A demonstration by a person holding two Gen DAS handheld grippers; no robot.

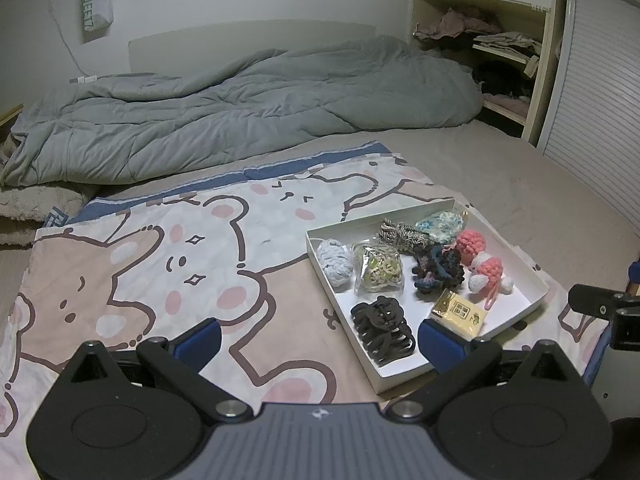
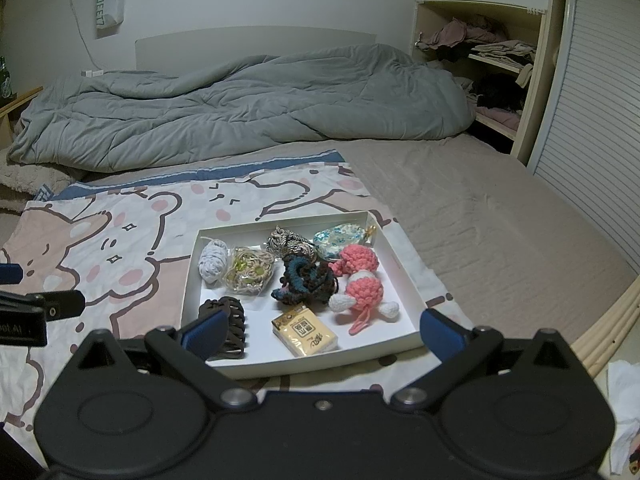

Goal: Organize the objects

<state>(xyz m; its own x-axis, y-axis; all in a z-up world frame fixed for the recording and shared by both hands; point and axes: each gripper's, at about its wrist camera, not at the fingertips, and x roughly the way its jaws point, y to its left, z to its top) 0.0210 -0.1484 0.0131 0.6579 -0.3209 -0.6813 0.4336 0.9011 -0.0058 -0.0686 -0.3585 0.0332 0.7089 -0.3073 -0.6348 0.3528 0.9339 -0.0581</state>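
Note:
A white tray (image 2: 384,248) lies on the bear-print cloth (image 2: 120,248) on the bed. It holds a dark hair claw (image 2: 226,328), a yellow tissue pack (image 2: 306,336), a pink crochet toy (image 2: 360,280), a dark crochet scrunchie (image 2: 306,280), a bag of hair ties (image 2: 248,272), a pale blue yarn piece (image 2: 212,260), a striped cord (image 2: 286,240) and a floral pouch (image 2: 340,236). My right gripper (image 2: 322,334) is open and empty, over the tray's near edge. My left gripper (image 1: 318,342) is open and empty, left of the tray (image 1: 532,276); the hair claw (image 1: 384,330) lies between its fingers.
A grey duvet (image 2: 240,112) is heaped across the far bed. Open shelves with clothes (image 2: 480,60) and a slatted door (image 2: 592,120) stand at the right. Bare beige sheet (image 2: 500,220) lies right of the cloth. A white bag (image 2: 110,0) hangs on the wall.

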